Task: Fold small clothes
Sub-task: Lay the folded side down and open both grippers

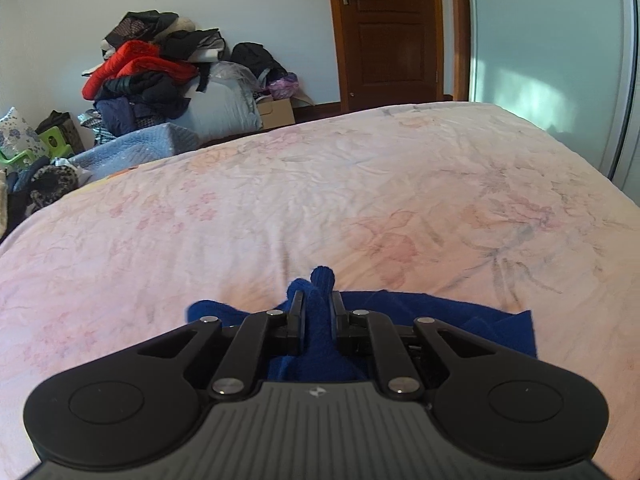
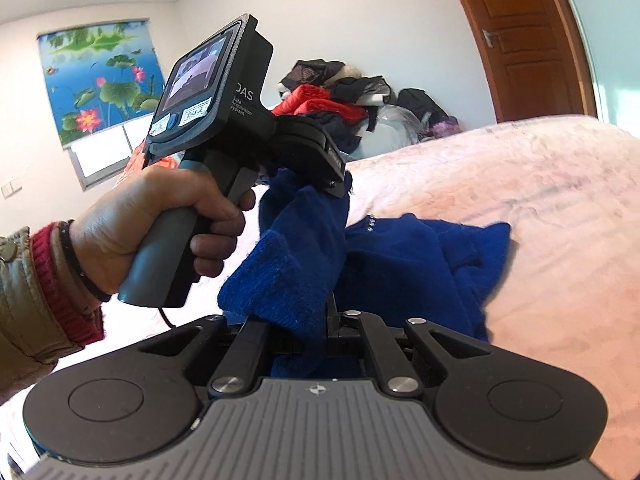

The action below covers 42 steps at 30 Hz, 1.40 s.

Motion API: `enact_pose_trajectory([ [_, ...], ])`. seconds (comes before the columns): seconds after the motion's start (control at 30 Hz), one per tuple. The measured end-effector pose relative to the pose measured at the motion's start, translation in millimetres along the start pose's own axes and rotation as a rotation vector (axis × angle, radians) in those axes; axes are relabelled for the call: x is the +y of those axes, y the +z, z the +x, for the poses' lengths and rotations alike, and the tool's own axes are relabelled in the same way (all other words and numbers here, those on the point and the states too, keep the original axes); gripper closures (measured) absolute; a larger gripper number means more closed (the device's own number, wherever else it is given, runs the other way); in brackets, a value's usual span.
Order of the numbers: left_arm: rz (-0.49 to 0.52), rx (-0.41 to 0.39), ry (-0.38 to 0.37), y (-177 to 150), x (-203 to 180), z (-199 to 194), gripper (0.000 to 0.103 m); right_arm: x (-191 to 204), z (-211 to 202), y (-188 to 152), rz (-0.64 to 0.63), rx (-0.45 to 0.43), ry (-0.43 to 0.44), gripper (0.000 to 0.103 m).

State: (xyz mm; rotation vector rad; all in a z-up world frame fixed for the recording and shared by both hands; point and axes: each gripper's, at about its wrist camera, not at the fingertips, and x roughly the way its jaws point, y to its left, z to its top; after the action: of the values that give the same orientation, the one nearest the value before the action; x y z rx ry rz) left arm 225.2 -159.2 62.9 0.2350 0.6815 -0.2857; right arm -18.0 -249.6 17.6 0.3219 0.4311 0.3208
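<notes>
**Both grippers clamped on the blue knit garment, over the bed**

Left gripper: fingers were nearly together, pinching a bunched fold of the blue knit garment. A nub of fabric stuck out past the fingertips. The rest of the garment spread to the right, lying on the bed.

Right gripper: fingers were narrow too, closed on a knit edge of the same garment. The left finger was mostly buried under fabric; only the right finger showed clearly. The cloth ran up from here to the left gripper, so that stretch hung off the bed between the two grippers. The remainder sagged to the right and rested crumpled on the pink floral bedcover, with a small row of shiny studs visible near the fold.

The person's left hand was wrapped around the left gripper's handle, with a red cuff and a dark bracelet at the wrist. The left unit's rear screen faced the right camera.

Background: clothes pile against the far wall, cardboard box beside it, wooden door far right, lotus-print blind on the window at far left.
</notes>
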Motion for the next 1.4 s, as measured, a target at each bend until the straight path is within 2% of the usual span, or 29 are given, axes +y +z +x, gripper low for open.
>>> enact_pose_trajectory([
  [0.17, 0.008, 0.007, -0.02, 0.8, -16.4, 12.2, 0.093, -20.3, -0.8, -4.2, 0.057, 0.006, -0.013, 0.096],
  [0.33, -0.06, 0.039, -0.07, 8.2, -20.5, 28.4, 0.093, -36.3, 2.3, -10.6, 0.114, 0.026, -0.021, 0.096],
  [0.47, -0.044, 0.049, -0.149, 7.3, -35.2, 40.5, 0.092, -48.3, 2.2, -13.8, 0.165, 0.031, -0.026, 0.096],
  [0.63, -0.107, 0.053, -0.217, 11.5, -27.9, 44.5, 0.091, -63.0, 10.7, -20.3, 0.227, 0.097, -0.021, 0.092],
  [0.67, -0.119, 0.049, -0.22, 12.9, -23.5, 43.4, 0.089, -64.2, 11.8, -21.2, 0.23, 0.104, -0.026, 0.091],
  [0.73, -0.164, 0.038, -0.217, 16.6, -9.7, 39.0, 0.08, -67.4, 12.2, -22.8, 0.251, 0.104, -0.027, 0.08],
  [0.77, -0.193, 0.026, -0.217, 18.0, -1.3, 36.7, 0.066, -69.4, 12.7, -22.9, 0.264, 0.105, -0.023, 0.079],
  [0.8, -0.226, 0.008, -0.209, 19.5, 9.0, 33.0, 0.043, -71.9, 14.1, -23.1, 0.276, 0.112, -0.016, 0.075],
  [0.87, -0.284, -0.05, -0.179, 20.0, 29.3, 21.7, 0.023, -76.8, 14.2, -22.2, 0.292, 0.122, 0.001, 0.07],
  [0.97, -0.296, -0.105, -0.153, 20.4, 53.8, 1.7, 0.023, -80.1, 5.6, -12.6, 0.263, 0.131, 0.003, 0.061],
  [1.03, -0.278, -0.126, -0.116, 15.0, 64.5, -12.5, 0.023, -81.9, -3.3, -0.2, 0.222, 0.1, -0.03, 0.043],
  [1.1, -0.262, -0.127, -0.057, 3.3, 70.1, -22.7, 0.022, -84.1, -10.0, 17.6, 0.181, 0.052, -0.054, 0.036],
  [1.17, -0.24, -0.11, -0.023, -11.1, 70.5, -26.4, 0.022, -90.8, -4.3, 38.8, 0.172, 0.019, -0.051, 0.036],
  [1.23, -0.221, -0.082, 0.0, -26.5, 68.8, -26.8, 0.022, -100.5, 18.5, 61.4, 0.17, 0.026, -0.012, 0.036],
  [1.3, -0.195, -0.057, 0.011, -39.6, 66.2, -25.7, 0.022, -109.1, 53.6, 81.2, 0.144, 0.063, 0.015, 0.035],
  [1.4, -0.165, -0.04, 0.039, -53.8, 66.4, -24.0, 0.022, -124.5, 114.6, 102.8, 0.145, 0.173, 0.027, 0.035],
])
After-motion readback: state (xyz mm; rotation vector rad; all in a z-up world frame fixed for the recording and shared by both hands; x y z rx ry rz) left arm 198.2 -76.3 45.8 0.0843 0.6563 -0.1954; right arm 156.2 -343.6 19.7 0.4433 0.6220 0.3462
